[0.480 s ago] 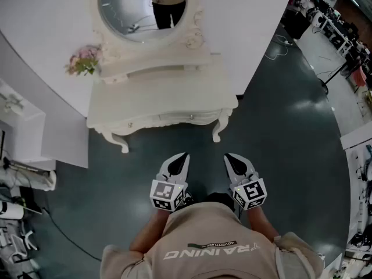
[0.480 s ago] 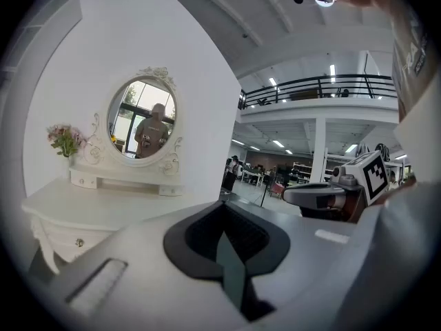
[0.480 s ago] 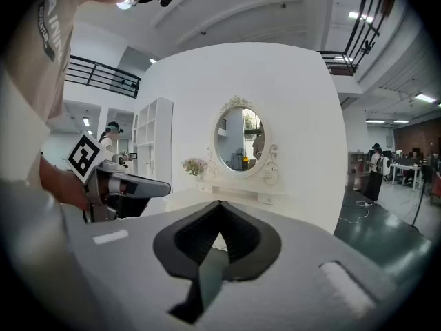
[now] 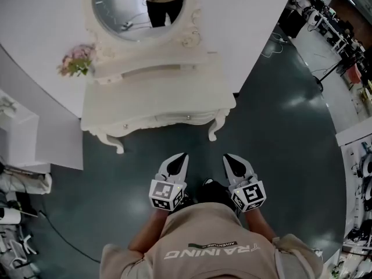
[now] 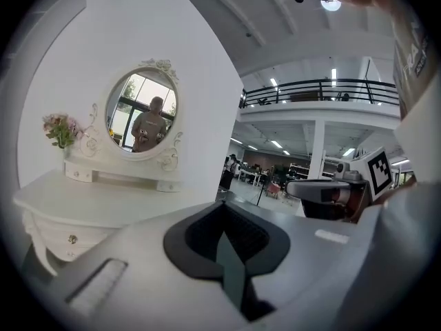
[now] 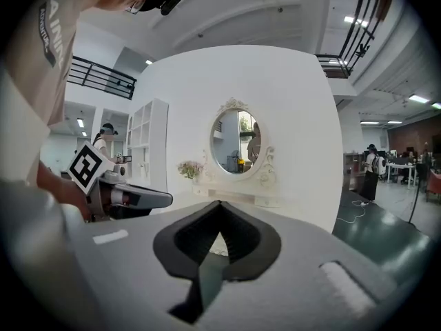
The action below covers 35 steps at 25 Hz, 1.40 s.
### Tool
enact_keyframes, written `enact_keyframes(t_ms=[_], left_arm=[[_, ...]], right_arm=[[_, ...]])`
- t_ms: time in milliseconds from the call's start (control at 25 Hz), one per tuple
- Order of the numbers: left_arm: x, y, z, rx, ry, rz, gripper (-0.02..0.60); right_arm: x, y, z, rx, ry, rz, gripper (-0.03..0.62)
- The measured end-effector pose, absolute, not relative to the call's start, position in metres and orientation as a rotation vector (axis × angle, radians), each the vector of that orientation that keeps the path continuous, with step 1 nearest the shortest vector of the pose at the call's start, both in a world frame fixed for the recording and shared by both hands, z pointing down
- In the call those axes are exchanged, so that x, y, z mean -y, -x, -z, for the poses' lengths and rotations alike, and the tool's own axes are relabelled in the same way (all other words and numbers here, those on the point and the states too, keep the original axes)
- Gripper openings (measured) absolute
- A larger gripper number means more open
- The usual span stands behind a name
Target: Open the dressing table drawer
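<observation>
Head view is showing left gripper [image 4: 181,158] and right gripper [image 4: 229,158] closed, empty, with the drawer [image 4: 156,121] well ahead of both; jaws arriving shut are risking glancing off its knob [image 4: 188,117].

Pink flowers [image 4: 74,63], white cabinet [image 4: 17,137], dark green floor [image 4: 279,156]

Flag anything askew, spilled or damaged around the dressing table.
Nothing stands out. The dressing table stands square against the wall, its drawer looks shut, the flowers sit upright beside the mirror. Left gripper and right gripper are shut, short of it.
</observation>
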State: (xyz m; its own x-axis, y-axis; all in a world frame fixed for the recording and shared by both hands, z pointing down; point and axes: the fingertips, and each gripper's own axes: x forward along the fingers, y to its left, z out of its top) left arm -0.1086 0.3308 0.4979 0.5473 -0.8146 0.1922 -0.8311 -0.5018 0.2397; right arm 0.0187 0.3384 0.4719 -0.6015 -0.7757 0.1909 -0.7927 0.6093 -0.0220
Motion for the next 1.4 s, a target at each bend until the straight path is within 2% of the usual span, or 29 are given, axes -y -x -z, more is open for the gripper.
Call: enact_keyframes(t_ms=[440,680,1000,1400], left_arm=[[-0.259,0.101,-0.509,1.438,-2.401,-0.125,0.018],[-0.187,0.101,-0.481,1.513,-2.447,-0.184,0.018],[-0.102,0.076,-0.455,1.604,-2.425,-0.145,0.018],[-0.063,0.082,-0.482,1.693,-2.232,-0.181,0.018]], right_arm=[[-0.269,-0.038,-0.503,2.672,-1.270,-0.338,0.002],[-0.180,-0.029,-0.485,2.717,-1.203,-0.167,0.002],[-0.096,-0.041,-0.476,2.797,-1.066,-0.178,0.002],[-0.026,-0.046,-0.479,2.838,-0.935,-0.176,0.003]])
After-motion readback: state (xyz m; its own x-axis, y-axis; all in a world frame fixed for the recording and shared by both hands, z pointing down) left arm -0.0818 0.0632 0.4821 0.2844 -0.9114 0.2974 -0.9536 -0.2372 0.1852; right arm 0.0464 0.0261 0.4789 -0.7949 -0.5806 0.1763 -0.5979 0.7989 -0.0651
